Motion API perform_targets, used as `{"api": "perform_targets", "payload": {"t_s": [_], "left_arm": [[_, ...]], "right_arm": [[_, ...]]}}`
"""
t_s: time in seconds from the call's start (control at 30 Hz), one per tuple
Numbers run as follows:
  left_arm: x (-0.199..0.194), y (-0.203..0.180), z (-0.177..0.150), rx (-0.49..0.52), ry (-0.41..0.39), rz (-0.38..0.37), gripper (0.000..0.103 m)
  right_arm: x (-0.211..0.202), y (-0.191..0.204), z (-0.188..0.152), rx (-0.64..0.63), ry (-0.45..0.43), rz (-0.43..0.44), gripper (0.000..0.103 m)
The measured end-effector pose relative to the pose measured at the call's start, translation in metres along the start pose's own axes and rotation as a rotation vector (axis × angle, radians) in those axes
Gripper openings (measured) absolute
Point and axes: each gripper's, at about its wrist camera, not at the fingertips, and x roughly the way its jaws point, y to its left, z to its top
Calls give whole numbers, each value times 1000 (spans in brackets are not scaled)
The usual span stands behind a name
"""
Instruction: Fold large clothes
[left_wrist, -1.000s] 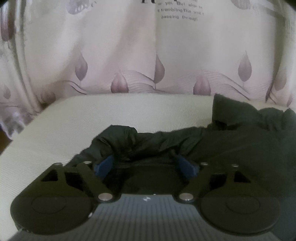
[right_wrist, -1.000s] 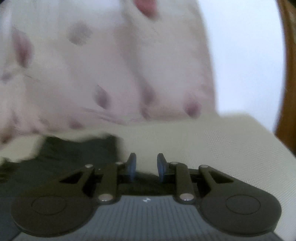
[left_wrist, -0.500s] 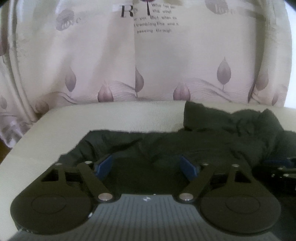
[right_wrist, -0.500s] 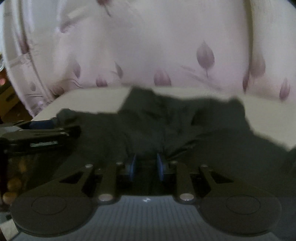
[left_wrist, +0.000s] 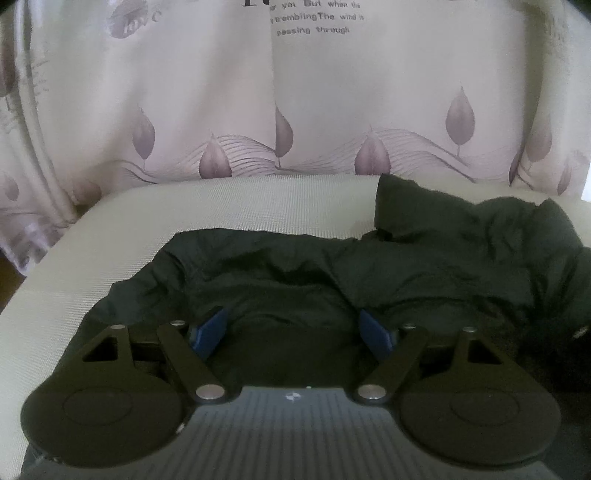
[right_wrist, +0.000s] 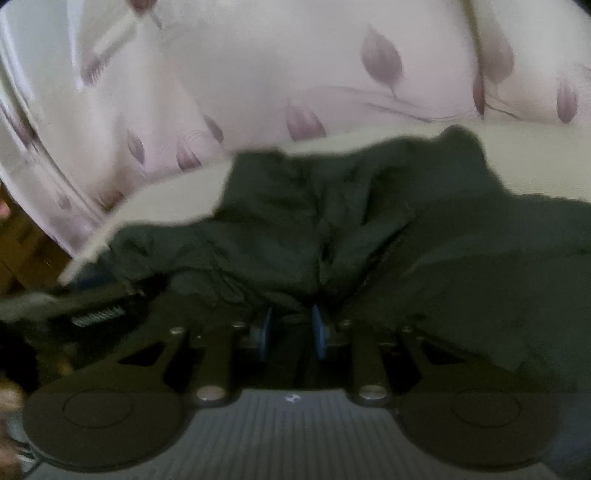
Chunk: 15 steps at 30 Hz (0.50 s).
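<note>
Dark clothing, near black and deeply creased, lies bunched across the lower and right parts of the left wrist view, on a pale woven surface that shows bare at the left and along the top edge of the cloth. One flap stands up at the upper right of the heap. The left gripper has its blue pads spread wide, low over the fabric and holding nothing. In the right wrist view the same garment fills the middle and right of the frame; the right gripper has its pads drawn close with a narrow gap, and dark cloth sits at that gap, though whether it is pinched cannot be told. A curtain printed with mauve leaves hangs behind the surface. The other tool's dark body shows blurred at the left edge.
</note>
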Motion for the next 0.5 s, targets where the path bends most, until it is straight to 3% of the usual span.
{"api": "perform_targets", "payload": {"t_s": [0.07, 0.2, 0.4, 0.5], "left_arm": [[-1, -3, 2, -3, 0, 2, 76], [-4, -12, 4, 3, -10, 5, 75], [0, -29, 3, 31, -1, 11, 74], [7, -31, 0, 41, 18, 14, 74]], "right_arm": [[-25, -1, 3, -35, -68, -29, 24], [-57, -18, 11, -131, -138, -236, 24], [-58, -89, 14, -25, -87, -442, 24], [-46, -108, 7, 22, -21, -424, 23]]}}
